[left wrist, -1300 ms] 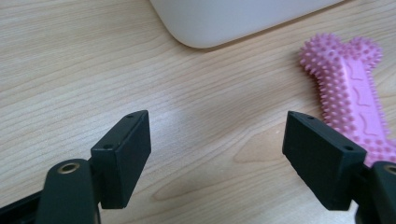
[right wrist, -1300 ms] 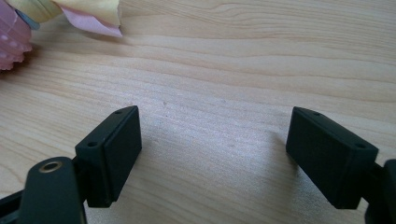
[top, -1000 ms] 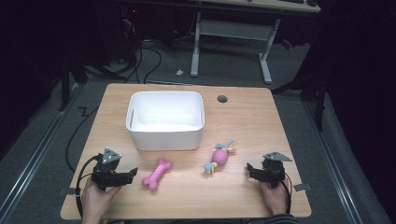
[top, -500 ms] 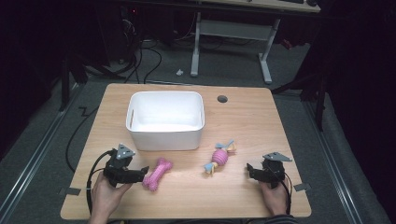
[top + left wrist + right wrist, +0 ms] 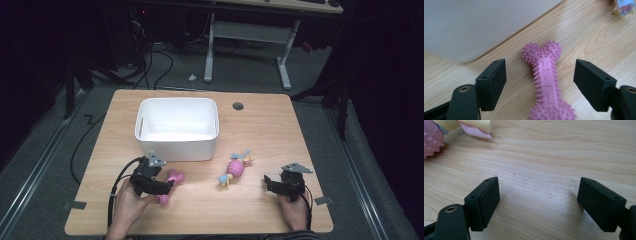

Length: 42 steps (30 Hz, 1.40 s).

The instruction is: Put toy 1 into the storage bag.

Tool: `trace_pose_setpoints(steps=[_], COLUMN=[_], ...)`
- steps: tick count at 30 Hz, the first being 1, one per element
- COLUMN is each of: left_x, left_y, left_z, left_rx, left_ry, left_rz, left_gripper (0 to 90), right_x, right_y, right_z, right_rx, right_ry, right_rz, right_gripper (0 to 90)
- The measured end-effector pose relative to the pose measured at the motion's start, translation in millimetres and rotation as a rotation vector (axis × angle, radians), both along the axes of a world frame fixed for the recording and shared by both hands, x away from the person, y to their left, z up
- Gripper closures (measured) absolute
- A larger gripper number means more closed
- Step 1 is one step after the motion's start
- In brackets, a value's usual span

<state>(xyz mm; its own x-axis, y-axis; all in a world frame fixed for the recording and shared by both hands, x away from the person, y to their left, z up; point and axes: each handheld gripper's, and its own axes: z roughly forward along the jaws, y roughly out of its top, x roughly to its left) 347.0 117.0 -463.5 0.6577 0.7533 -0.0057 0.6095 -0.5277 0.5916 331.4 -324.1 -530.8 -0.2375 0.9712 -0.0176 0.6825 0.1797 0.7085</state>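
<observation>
A pink spiky bone toy [image 5: 175, 177] lies on the wooden table in front of the white bin [image 5: 177, 101]. My left gripper [image 5: 167, 186] reaches over it from the left. In the left gripper view the bone [image 5: 546, 82] lies lengthwise between the two jaws of the left gripper [image 5: 541, 80]. The jaws have just been closing, but a gap remains on each side and neither pad touches the toy. My right gripper [image 5: 267, 183] rests at the front right, open over bare wood [image 5: 537, 202]. A pink candy-shaped toy [image 5: 234, 168] lies between the two hands.
The bin's white wall [image 5: 474, 25] stands close behind the bone. One end of the candy toy [image 5: 432, 135] sits ahead and left of the right jaws. A round cable hole [image 5: 238, 106] sits at the table's back. The front edge runs just behind both hands.
My left gripper has moved right across the table, from beside the bone to straddling it, and its jaws stand a little narrower. The right gripper has stayed put.
</observation>
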Motion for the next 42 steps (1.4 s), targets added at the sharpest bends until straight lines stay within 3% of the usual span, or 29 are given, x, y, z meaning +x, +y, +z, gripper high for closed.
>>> trace_pose_setpoints(steps=[4,6,15,18,27,36,42], left_x=[2.1,2.2,4.8,5.7,8.6,8.7,8.8], left_y=[-6.0,-7.5,-13.6,-16.9,-18.8,-20.3,-19.7], left_z=[-5.2,-8.6,-28.7,-32.3,-38.4,-42.6,-42.0], left_rx=[0.022,0.013,0.02,0.036,0.058,0.074,0.071], left_ry=[0.006,0.003,0.063,0.066,0.073,0.083,0.087], left_rz=[-0.012,-0.009,0.006,0.019,0.038,0.023,0.006], left_gripper=[29.6,33.3,35.8,35.9,41.5,54.1,58.0], right_x=[-0.1,-0.1,-0.1,-0.2,-0.4,-0.5,-0.4], right_y=[0.0,0.1,0.1,0.0,0.2,0.3,0.4], right_z=[0.0,0.0,-0.1,0.0,0.0,0.0,0.0], right_rx=[0.001,0.001,0.0,0.001,0.001,0.003,0.003], right_ry=[0.0,0.0,-0.001,0.0,0.0,0.001,0.001], right_rz=[0.0,0.0,0.0,0.001,0.002,0.001,0.0], right_gripper=[18.1,18.1,18.1,18.1,18.1,18.1,18.1])
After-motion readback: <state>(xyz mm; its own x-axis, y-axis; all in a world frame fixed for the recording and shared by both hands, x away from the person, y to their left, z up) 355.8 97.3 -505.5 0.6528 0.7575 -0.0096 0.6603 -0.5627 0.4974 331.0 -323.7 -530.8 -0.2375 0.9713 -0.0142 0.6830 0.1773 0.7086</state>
